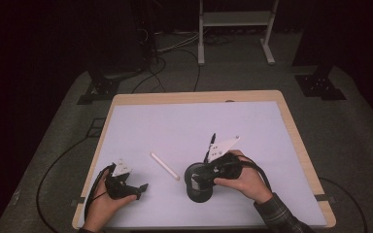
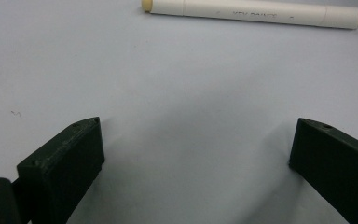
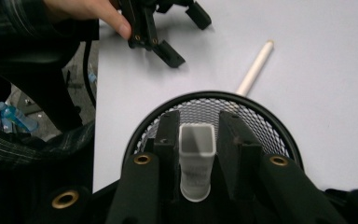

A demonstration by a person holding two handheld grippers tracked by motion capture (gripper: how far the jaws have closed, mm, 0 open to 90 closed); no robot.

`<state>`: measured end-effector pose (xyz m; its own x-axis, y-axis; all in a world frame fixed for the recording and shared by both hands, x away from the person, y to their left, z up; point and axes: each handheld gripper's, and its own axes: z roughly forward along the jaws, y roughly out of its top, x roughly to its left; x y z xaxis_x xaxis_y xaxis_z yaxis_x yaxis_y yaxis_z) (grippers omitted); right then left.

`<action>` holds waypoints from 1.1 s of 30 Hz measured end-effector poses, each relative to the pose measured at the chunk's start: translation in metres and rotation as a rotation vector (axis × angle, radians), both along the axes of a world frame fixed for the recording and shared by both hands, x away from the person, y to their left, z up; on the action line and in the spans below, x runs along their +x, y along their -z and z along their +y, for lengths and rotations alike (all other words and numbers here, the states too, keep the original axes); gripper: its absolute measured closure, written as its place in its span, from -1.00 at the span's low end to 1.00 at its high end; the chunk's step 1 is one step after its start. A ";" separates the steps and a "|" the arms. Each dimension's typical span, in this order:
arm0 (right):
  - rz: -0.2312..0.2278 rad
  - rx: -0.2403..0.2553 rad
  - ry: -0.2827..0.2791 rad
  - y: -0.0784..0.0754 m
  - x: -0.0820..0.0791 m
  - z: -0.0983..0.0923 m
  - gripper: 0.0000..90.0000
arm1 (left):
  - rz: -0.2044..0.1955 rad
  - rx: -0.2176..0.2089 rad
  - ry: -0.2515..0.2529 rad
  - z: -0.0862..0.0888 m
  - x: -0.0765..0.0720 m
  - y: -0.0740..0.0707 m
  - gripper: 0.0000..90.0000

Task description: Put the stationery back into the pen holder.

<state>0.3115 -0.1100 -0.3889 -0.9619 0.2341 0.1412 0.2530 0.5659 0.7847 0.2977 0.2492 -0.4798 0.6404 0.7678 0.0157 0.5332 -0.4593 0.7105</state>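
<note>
A grey square-ended marker point(image 3: 196, 154) stands between the jaws of my right gripper point(image 3: 196, 133), which is shut on it. It hangs over the mouth of a black mesh cup point(image 3: 214, 96). In the high view the right gripper point(image 1: 200, 178) sits on top of that cup point(image 1: 196, 191) near the table's front. A cream marker point(image 1: 164, 165) lies flat on the white mat, left of the cup. My left gripper point(image 1: 140, 191) rests at the front left, open, jaws pointing toward the cream marker point(image 2: 254, 13), with bare mat between them point(image 2: 196, 144).
The white mat point(image 1: 199, 121) covers a wooden table with a raised light-wood edge point(image 1: 298, 141). Cables trail over the grey floor around it, and a white stand point(image 1: 235, 29) is behind. A plastic bottle point(image 3: 16, 119) lies on the floor below the table's edge.
</note>
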 end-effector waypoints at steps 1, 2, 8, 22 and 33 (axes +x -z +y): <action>-0.004 0.006 0.002 -0.002 -0.001 -0.001 0.52 | 0.000 0.000 0.000 0.000 0.000 0.000 -0.96; -0.005 0.014 0.009 -0.004 -0.001 -0.002 0.51 | 0.001 0.001 0.001 0.000 0.000 0.000 -0.96; -0.032 0.062 0.053 -0.016 0.000 -0.011 0.49 | 0.004 0.000 -0.001 0.000 0.000 0.000 -0.96; -0.098 0.095 0.224 -0.035 0.010 -0.040 0.36 | 0.003 0.002 0.001 0.000 0.000 0.000 -0.96; -0.129 0.072 0.338 -0.035 0.020 -0.053 0.27 | 0.004 0.004 0.001 0.000 0.000 0.000 -0.96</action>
